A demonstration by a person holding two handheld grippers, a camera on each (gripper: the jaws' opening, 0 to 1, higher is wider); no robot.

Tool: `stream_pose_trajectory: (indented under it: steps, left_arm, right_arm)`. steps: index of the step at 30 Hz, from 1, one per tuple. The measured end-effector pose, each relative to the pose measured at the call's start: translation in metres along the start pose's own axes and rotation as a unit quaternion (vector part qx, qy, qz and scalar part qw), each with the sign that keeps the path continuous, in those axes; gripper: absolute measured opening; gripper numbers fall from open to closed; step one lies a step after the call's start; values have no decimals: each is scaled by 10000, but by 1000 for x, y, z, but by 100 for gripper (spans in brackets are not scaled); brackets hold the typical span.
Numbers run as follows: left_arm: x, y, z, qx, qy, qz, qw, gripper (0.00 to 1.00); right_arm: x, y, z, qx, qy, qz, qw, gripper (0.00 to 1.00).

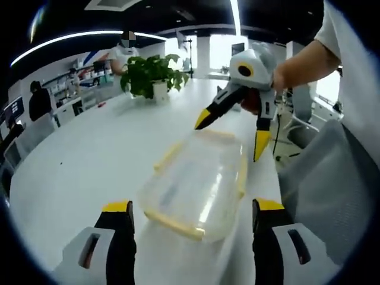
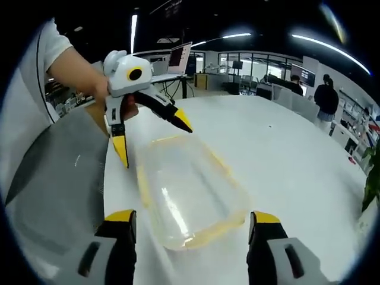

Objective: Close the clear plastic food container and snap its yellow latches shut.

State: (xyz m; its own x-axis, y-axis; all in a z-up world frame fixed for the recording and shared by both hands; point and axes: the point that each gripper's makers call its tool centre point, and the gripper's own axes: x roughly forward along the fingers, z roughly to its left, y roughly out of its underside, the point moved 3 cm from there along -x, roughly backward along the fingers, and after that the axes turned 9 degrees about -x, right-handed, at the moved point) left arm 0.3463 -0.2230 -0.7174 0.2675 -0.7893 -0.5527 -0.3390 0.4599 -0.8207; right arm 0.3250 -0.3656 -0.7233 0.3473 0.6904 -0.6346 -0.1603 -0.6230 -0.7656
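The clear container (image 1: 196,187) with its lid on is sat on the white table (image 1: 89,160), just ahead of the left gripper (image 1: 194,217), whose jaws are spread wide. At its far end the right gripper (image 1: 234,133) is held above it, jaws apart too. Yellow latches (image 1: 175,224) are seen along its edges.

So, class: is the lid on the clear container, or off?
On: the lid covers the container on the table. Whether its yellow latches are snapped, cannot tell.
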Motion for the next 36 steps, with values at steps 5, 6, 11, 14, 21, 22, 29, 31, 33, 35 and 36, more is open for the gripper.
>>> stream_pose_trajectory:
  steps: [5, 6, 11, 14, 21, 22, 29, 31, 33, 35, 36]
  left_arm:
    - [4, 4, 4, 50, -8, 69, 10000, 77]
    - [4, 4, 4, 44, -10, 74, 10000, 75]
    - [6, 3, 4, 46, 5, 58, 10000, 71]
    - [8, 3, 4, 8, -6, 53, 10000, 71]
    - [6, 4, 3, 31, -9, 49, 10000, 71]
    - [6, 4, 3, 24, -9, 45, 10000, 71]
    - [-2, 10, 4, -9, -28, 25, 10000, 71]
    - [-6, 12, 5, -18, -39, 32, 10000, 71]
    - [-10, 15, 6, -26, -57, 44, 10000, 71]
    - [-15, 18, 7, -36, -75, 46, 10000, 71]
    - [-17, 19, 7, -42, -81, 46, 9999, 71]
  right_arm:
    - [2, 2, -3, -54, -22, 32, 10000, 75]
    - [2, 2, -4, -51, -18, 33, 10000, 75]
    - [3, 2, -4, -14, -30, 41, 10000, 72]
    - [2, 1, -5, 22, 23, -4, 10000, 69]
    - [2, 0, -3, 83, 55, -63, 9999, 68]
    - [3, 0, -2, 105, 67, -74, 9999, 68]
    - [8, -6, 3, 173, 66, -121, 9998, 69]
    - [11, -9, 5, 167, 55, -123, 9998, 69]
    - [14, -12, 8, 156, 42, -117, 9998, 69]
    - [18, -15, 10, 147, 28, -115, 9998, 69]
    - [20, -16, 11, 149, 22, -117, 9998, 69]
